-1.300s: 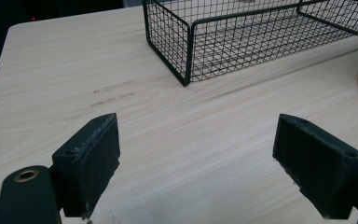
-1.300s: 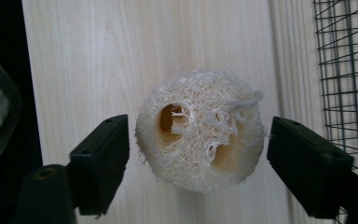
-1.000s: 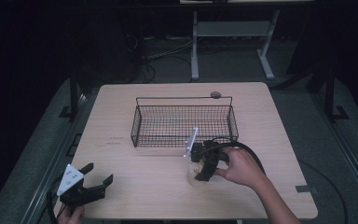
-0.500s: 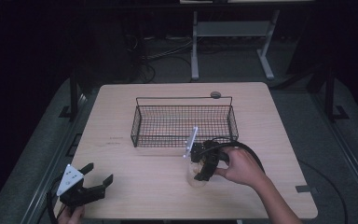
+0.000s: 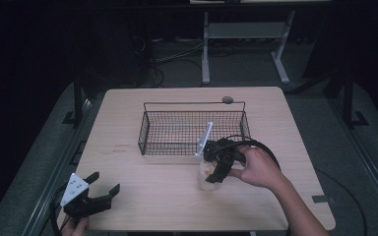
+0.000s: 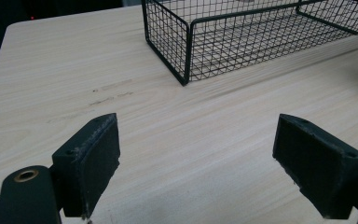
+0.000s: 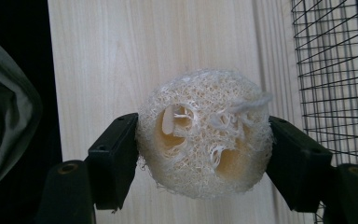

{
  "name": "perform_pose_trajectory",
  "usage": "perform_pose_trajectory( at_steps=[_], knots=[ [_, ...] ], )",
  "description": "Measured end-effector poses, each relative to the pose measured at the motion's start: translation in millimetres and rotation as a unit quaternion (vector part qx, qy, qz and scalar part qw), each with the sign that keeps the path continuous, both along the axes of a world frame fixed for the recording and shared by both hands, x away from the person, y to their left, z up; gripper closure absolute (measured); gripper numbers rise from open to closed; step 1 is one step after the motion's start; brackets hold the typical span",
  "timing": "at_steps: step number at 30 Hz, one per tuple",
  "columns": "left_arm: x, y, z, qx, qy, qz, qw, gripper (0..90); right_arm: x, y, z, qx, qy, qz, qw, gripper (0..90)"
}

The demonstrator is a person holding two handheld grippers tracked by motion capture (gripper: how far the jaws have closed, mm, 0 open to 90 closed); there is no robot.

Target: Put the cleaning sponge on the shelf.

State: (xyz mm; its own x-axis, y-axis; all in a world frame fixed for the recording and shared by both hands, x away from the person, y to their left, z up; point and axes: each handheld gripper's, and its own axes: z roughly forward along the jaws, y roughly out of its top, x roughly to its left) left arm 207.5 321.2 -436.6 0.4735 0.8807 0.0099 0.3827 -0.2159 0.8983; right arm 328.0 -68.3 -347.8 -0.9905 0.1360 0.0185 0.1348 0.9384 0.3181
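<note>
From above, a pale wooden table stands in a dark room. My right gripper clamps the loofah just in front of the wire basket, slightly higher than a second ago. My left gripper gapes idle. In the right gripper view, the jaws squeeze the loofah, basket alongside.

No text, label, brand, number or sign is showing legibly anywhere in these views; nothing on any surface is reading as writing.
</note>
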Motion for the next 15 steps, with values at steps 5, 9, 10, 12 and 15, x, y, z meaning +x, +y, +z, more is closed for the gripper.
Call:
perform_pose_trajectory(
  at_steps=[5, 9, 10, 12, 15],
  knots=[
    [-0.1, 0.4, 0.0, -0.001, 0.0, 0.002, 1.0, 14.1, 4.3, -1.1, 11.8, 0.004, -0.001, 0.0, 1.0, 29.6],
    [-0.1, 0.0, 0.1, 0.0, 0.0, 0.001, 1.0, 14.0, 7.1, -2.1, 17.7, 0.006, -0.001, -0.001, 1.0, 29.7],
    [0.0, 0.0, 0.1, 0.0, -0.001, 0.001, 1.0, 14.0, 9.6, -2.8, 20.9, 0.014, 0.001, -0.002, 0.9999, 29.6],
    [0.2, -0.1, 0.0, 0.001, 0.0, 0.0, 1.0, 14.0, 11.6, -2.5, 23.8, 0.018, 0.003, -0.002, 0.9998, 29.7],
    [0.3, -0.6, -0.1, 0.0, -0.001, 0.0, 1.0, 14.1, 14.1, -1.4, 26.4, 0.015, 0.003, -0.002, 0.9999, 29.6]
  ],
)
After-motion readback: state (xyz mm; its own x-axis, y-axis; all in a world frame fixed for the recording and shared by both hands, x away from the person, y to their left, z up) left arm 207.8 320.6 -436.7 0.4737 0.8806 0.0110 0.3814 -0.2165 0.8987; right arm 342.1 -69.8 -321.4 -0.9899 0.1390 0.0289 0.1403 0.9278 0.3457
